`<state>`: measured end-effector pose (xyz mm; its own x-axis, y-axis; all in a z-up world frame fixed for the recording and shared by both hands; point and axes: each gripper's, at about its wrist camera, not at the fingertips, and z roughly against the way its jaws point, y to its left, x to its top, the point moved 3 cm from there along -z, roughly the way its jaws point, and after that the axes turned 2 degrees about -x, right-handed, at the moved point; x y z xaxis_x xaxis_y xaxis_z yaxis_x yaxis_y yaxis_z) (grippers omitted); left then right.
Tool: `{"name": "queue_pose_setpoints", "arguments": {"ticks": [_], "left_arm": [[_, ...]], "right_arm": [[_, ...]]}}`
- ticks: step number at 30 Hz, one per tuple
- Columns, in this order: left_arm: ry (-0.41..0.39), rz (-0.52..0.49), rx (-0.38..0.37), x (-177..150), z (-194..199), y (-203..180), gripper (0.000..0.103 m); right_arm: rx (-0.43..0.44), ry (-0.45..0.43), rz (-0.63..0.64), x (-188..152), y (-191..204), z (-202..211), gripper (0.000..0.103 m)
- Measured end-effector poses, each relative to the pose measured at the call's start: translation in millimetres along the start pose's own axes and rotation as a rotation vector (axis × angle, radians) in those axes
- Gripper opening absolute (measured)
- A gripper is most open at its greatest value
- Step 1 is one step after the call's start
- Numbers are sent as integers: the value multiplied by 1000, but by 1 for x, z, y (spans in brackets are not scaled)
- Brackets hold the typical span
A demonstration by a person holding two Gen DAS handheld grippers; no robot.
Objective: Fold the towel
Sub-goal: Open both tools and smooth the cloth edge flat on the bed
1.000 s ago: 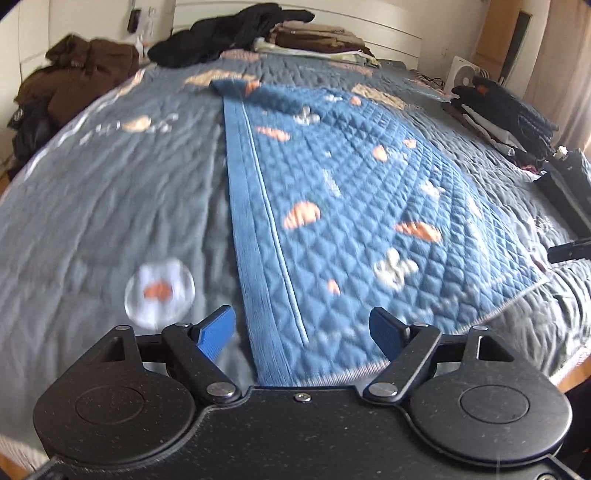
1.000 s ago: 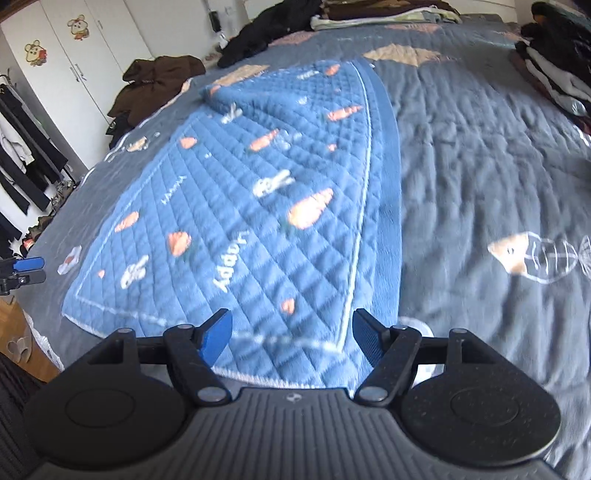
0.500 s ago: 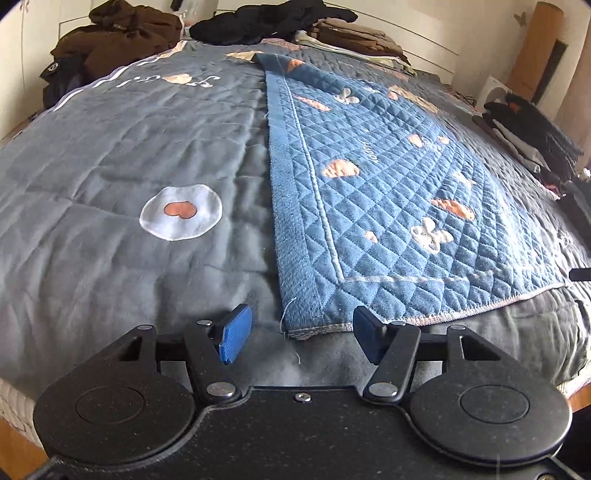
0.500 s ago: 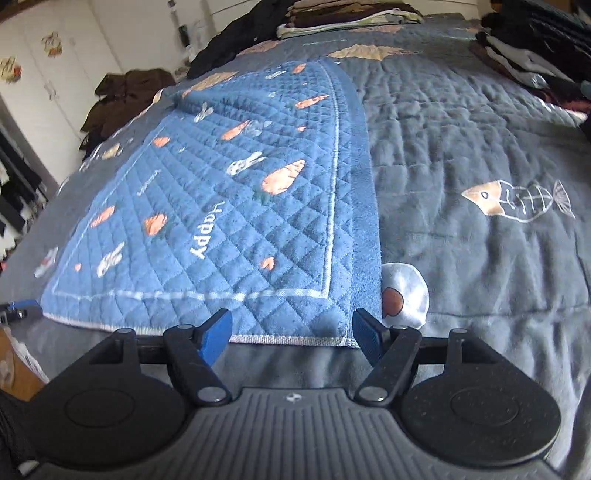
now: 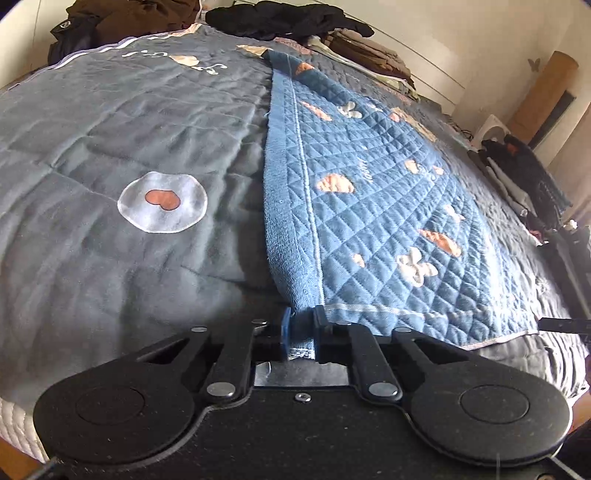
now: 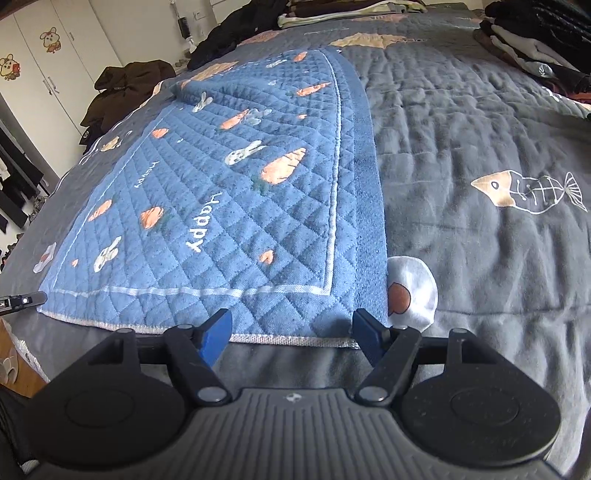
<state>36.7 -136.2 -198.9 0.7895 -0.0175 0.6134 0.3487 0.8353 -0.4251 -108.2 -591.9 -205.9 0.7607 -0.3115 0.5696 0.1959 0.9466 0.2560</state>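
The blue towel (image 5: 376,206) spreads ahead of both my grippers. My left gripper (image 5: 300,334) pinches its near left corner tight. My right gripper (image 6: 291,332) gapes wide, its 2 fingers (image 6: 218,330) straddling the near right corner.

— Where's your towel (image 5: 369,206)?
— Spread flat on the bed (image 5: 110,147), its near edge along the bed's near edge.
— And the clothes (image 5: 288,18)?
— Piled at the far edge.
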Motion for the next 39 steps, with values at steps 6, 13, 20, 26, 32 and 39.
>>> {"name": "queue_pose_setpoints", "arguments": {"ticks": [6, 13, 20, 26, 32, 39], "left_arm": [[3, -9, -1, 9, 22, -9, 6], [94, -54, 53, 11, 31, -22, 5], [113, -168, 150, 5, 24, -29, 12], [-44, -232, 107, 23, 46, -62, 43], [-84, -279, 35, 20, 43, -92, 50], [-59, -305, -4, 13, 33, -109, 52]], "right_arm": [[33, -9, 6, -1, 3, 6, 71], [53, 11, 43, 0, 7, 7, 71], [28, -19, -38, 5, -15, 13, 71], [40, -12, -167, 6, -36, 12, 71], [48, 5, -271, 1, -53, 8, 71], [85, 14, -323, -2, -57, -5, 71]]}}
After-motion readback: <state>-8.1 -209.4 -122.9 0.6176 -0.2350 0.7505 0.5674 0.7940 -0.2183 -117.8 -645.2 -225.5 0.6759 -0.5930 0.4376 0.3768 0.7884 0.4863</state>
